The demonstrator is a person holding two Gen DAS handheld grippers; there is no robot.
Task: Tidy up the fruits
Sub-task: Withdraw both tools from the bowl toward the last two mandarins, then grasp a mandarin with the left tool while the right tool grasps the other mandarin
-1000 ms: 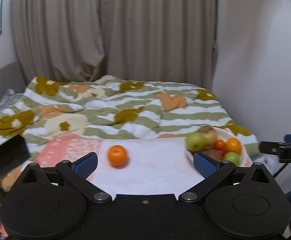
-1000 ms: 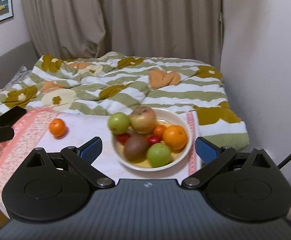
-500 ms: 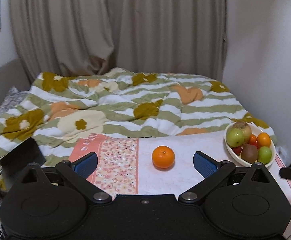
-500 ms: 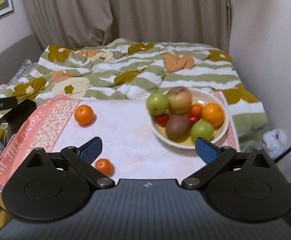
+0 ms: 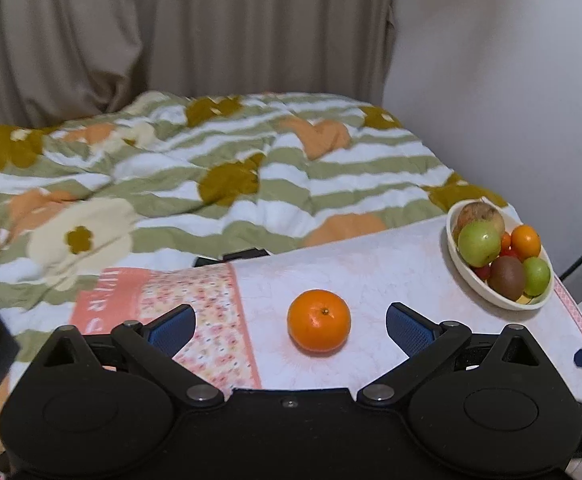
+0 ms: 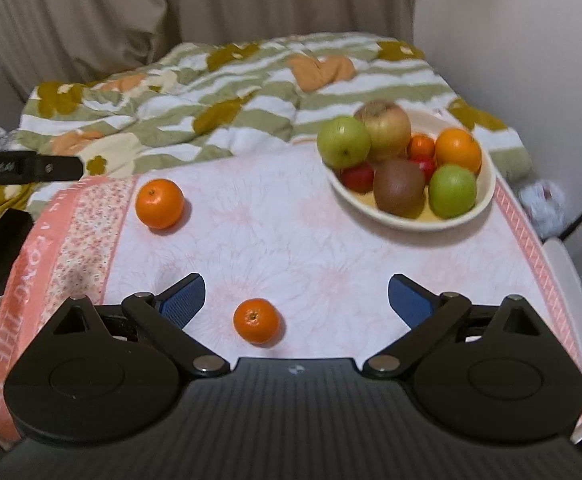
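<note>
A large orange (image 5: 318,321) lies on the pink-and-white tablecloth (image 5: 371,272), right between the spread blue fingers of my open left gripper (image 5: 290,322). In the right wrist view that same large orange (image 6: 159,203) is at the left, and a smaller orange (image 6: 256,320) sits between the fingers of my open right gripper (image 6: 296,298). A cream bowl (image 6: 487,196) at the table's far right holds green apples, a kiwi, an orange, a brownish apple and small red fruits. The cream bowl (image 5: 467,272) also shows at the right of the left wrist view.
Behind the table lies a bed with a green-striped floral duvet (image 5: 211,172), curtains (image 5: 211,28) and a white wall (image 5: 511,80). The left gripper's body (image 6: 23,168) juts in at the left of the right wrist view. The table's right edge (image 6: 567,272) is close to the bowl.
Both grippers have drawn back and lower toward the table. The large orange now sits between the left fingers, and the small orange has come between the right fingers. Both stay open.
</note>
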